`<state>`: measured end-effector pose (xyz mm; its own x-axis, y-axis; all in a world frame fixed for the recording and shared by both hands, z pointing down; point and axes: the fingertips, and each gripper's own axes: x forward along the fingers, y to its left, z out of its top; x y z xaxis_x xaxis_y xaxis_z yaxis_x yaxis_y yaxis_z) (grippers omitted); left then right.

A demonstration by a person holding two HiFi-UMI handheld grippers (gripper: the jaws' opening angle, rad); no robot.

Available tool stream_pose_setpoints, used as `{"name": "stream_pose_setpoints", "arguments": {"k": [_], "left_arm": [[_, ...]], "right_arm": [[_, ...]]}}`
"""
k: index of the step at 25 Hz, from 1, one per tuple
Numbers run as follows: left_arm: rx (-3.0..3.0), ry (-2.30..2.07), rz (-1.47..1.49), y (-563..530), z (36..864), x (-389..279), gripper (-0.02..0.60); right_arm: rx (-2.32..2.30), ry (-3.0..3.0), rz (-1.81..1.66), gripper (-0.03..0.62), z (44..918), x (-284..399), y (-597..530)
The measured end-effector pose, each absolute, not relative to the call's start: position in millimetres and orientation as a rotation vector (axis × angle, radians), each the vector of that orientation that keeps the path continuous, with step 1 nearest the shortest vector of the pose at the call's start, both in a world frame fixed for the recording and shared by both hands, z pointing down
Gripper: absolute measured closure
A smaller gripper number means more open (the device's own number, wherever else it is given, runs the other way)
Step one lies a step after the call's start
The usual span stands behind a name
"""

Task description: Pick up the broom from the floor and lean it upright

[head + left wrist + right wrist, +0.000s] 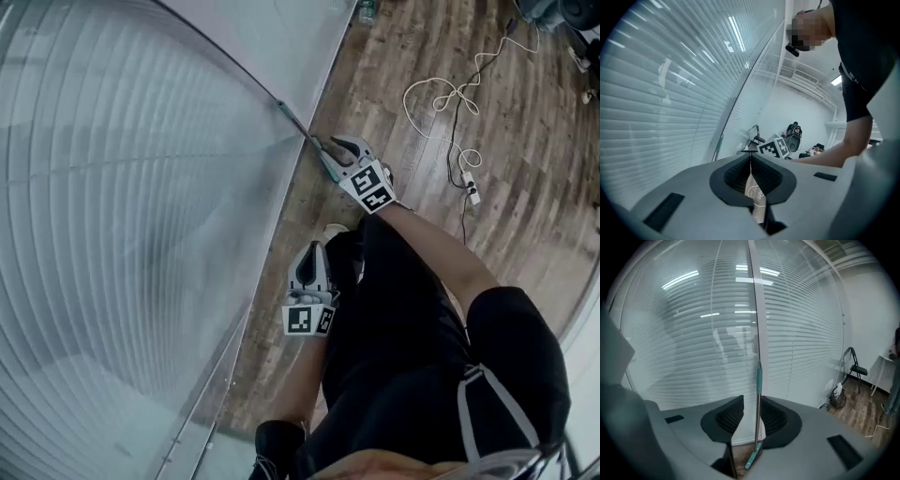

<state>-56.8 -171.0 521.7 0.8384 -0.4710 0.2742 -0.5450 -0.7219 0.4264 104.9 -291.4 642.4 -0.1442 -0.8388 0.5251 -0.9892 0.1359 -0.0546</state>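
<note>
The broom [758, 418] stands upright against the glass wall with blinds [141, 187]. It has a thin metal handle with a teal grip, and its teal head [753, 458] rests on the wood floor. My right gripper [751, 401] is open, and the handle shows in the gap between its pads without being pressed. In the head view the right gripper [337, 152] sits by the broom [298, 127] at the foot of the wall. My left gripper [312, 248] is nearer the person's body, away from the broom. The left gripper [750, 153] has its tips together and nothing held.
A white cable [450, 98] loops over the wood floor to a power strip [472, 192]. A folding chair [855, 369] and a small bag [837, 397] stand along the wall to the right. The person's dark trousers [394, 309] fill the lower middle of the head view.
</note>
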Motion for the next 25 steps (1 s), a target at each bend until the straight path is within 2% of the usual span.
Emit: {"name": "stream_pose_setpoints", "arguments": {"k": [2, 6, 15, 20, 25], "left_arm": [[2.528, -0.738, 0.185, -167.9, 500.0, -49.3, 0.561], [2.547, -0.739, 0.147, -170.7, 475.1, -38.8, 0.561], [2.563, -1.007, 0.052, -151.3, 404.7, -30.0, 0.561], [2.509, -1.202, -0.001, -86.5, 370.4, -6.9, 0.561], [2.439, -1.503, 0.092, -37.6, 340.6, 21.5, 0.561]], "right_arm": [[1.789, -2.059, 0.585, 0.54, 609.7, 102.2, -269.2], [1.839, -2.086, 0.636, 0.574, 555.7, 100.8, -229.9], [1.631, -2.439, 0.658, 0.574, 424.4, 60.1, -160.1], [1.529, -2.596, 0.577, 0.574, 357.2, 97.1, -111.7], [1.34, -2.76, 0.492, 0.574, 314.7, 117.4, -64.0]]}}
